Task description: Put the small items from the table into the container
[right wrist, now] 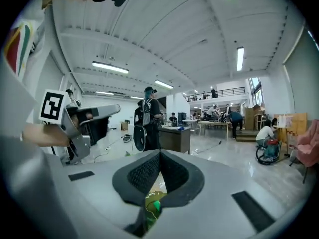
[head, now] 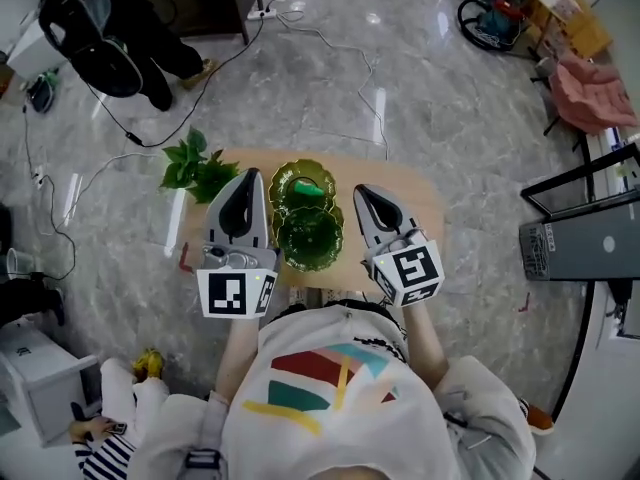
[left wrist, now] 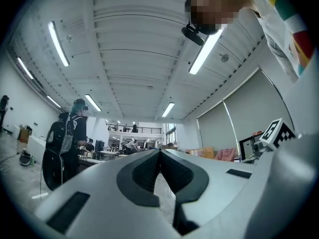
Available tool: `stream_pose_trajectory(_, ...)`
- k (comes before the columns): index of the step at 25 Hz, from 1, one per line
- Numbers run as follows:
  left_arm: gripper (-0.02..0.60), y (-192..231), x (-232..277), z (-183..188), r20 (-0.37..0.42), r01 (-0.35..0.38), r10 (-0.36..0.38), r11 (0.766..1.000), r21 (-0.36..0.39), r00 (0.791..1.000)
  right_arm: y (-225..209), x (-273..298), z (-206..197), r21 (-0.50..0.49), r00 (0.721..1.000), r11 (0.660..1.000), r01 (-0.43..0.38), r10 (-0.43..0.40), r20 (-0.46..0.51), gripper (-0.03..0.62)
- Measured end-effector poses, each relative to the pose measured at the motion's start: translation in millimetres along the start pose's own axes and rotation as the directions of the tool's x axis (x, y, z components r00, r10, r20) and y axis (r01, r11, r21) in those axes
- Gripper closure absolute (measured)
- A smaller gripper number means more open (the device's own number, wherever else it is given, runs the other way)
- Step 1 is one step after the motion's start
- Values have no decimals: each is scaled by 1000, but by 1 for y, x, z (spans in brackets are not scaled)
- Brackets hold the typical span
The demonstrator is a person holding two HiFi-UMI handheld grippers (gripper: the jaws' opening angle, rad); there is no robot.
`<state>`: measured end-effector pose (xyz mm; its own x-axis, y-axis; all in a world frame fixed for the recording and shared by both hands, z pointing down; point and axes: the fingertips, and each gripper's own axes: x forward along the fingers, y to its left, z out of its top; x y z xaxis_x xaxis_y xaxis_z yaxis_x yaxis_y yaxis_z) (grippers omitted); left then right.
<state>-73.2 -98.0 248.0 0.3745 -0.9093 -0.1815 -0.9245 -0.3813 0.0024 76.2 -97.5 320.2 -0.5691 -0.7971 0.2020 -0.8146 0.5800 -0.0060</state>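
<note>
A small wooden table [head: 415, 196] carries two green glass dishes. The far dish [head: 290, 180] holds a small bright green item [head: 311, 193]; the near dish [head: 309, 238] sits just in front of it. Both grippers are raised high above the table, close to my chest. My left gripper [head: 247, 180] is left of the dishes, and its jaws meet at the tips [left wrist: 160, 151] with nothing between them. My right gripper [head: 362, 194] is right of the dishes, also shut and empty [right wrist: 160, 153]. A bit of green dish [right wrist: 154, 205] shows below its jaws.
A leafy green plant [head: 195, 165] stands at the table's far left corner. Cables trail over the marble floor behind the table. A person in black [head: 120, 28] stands at the far left. A black cart with a laptop [head: 585, 233] is at the right.
</note>
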Motion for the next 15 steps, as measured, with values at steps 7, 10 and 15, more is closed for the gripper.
stream_pose_trajectory(7,574,-9,-5,18,41,12,-13,1000,24,999,23,-12,32,-5,996,999,-33,33,83,580)
stream_pose_trajectory(10,574,-10,-13,23,41,-13,12,999,41,999,26,-16,35,18,995,999,-43,41,86,580)
stream_pose_trajectory(15,574,10,-33,32,66,-76,74,997,22,995,48,-6,33,49,995,995,-84,80,65,580)
